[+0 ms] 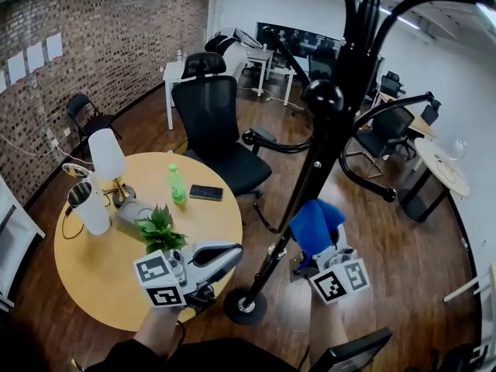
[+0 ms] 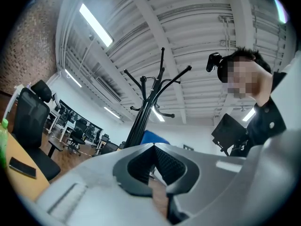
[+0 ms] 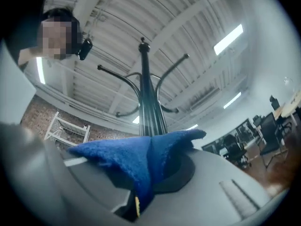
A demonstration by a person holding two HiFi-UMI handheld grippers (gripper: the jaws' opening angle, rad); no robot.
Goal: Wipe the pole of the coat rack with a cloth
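Jaws of the right gripper pinch the blue cloth, low beside the coat rack pole. The left gripper has its jaws together, empty. Wiping looks barely begun; most is left.

Glossy black metal for the pole, with sharp highlights. Fuzzy matt blue terry for the cloth. Smooth matt grey plastic on the left gripper, dark ribbed facing on its fingers. Smooth pale wood for the table; rough brick on the wall.
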